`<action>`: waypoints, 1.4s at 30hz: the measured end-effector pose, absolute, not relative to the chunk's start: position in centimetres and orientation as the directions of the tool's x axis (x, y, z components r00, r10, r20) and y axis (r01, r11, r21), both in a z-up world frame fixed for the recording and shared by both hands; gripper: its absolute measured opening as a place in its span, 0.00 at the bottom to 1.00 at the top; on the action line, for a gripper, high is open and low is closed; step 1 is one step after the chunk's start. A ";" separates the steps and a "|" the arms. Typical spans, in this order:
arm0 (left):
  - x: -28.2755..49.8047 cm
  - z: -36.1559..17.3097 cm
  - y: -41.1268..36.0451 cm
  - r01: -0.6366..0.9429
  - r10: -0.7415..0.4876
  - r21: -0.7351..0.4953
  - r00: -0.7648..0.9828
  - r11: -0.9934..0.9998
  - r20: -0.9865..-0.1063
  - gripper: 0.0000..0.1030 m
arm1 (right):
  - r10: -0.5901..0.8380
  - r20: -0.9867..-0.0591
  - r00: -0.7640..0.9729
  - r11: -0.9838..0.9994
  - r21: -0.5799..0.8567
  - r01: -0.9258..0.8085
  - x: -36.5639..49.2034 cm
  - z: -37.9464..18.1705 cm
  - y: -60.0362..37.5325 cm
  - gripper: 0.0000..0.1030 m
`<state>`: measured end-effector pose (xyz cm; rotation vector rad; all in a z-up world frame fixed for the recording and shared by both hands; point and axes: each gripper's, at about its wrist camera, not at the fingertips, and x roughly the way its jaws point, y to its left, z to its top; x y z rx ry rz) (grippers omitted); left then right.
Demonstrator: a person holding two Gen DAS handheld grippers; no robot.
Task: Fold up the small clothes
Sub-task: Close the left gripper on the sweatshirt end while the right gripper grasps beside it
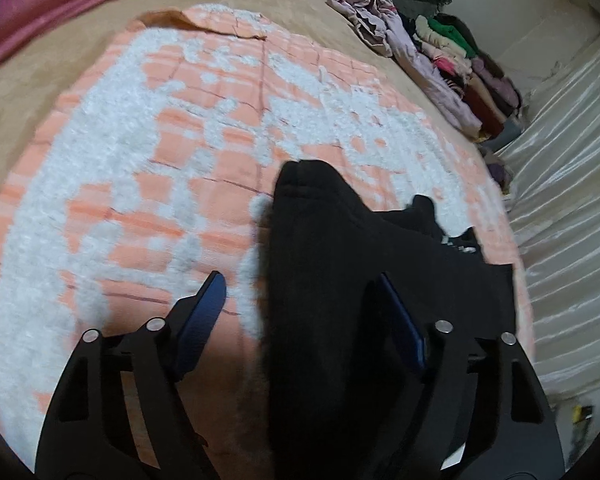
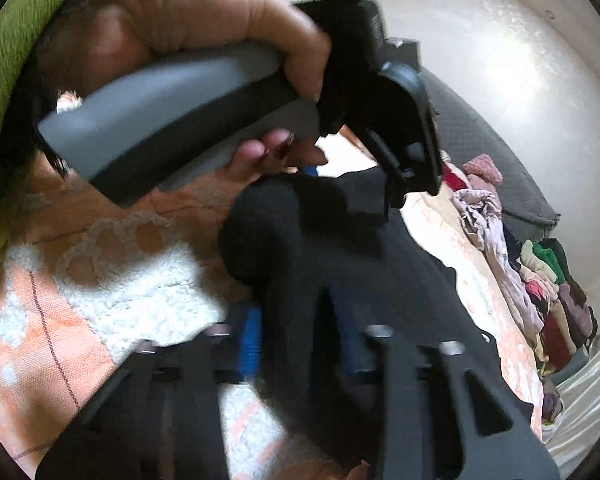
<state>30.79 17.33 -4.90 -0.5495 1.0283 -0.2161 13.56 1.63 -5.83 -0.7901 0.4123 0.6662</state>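
My right gripper [image 2: 300, 332] pinches the small black knit garment [image 1: 320, 264], yet my left gripper [image 1: 300, 304] straddles it spread, so lifting now risks it swinging loose unfolded.

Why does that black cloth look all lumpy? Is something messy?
The black garment lies bunched and uneven on the orange-and-white blanket, not yet folded flat. Beyond it, a heap of clothes sits jumbled along the bed's edge.

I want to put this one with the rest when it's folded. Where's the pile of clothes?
In the left wrist view the pile of clothes lies upper right, along the bed's far edge, beyond the orange-and-white blanket.
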 end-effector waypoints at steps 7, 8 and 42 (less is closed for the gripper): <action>30.9 -5.4 16.6 -0.069 -0.510 -0.605 0.467 0.793 -0.722 0.37 | 0.453 -0.526 0.720 0.586 -0.432 -0.685 13.2 -4.1 -0.4 0.12; 30.9 -5.5 16.5 -0.075 -0.527 -0.624 0.462 0.778 -0.713 0.29 | 0.464 -0.523 0.715 0.601 -0.408 -0.688 13.3 -3.7 -0.8 0.12; 33.1 3.5 -11.1 0.141 -0.383 -0.361 0.480 0.922 -0.789 0.13 | 0.388 -0.385 0.838 0.919 0.086 -0.385 12.9 0.4 -24.3 0.07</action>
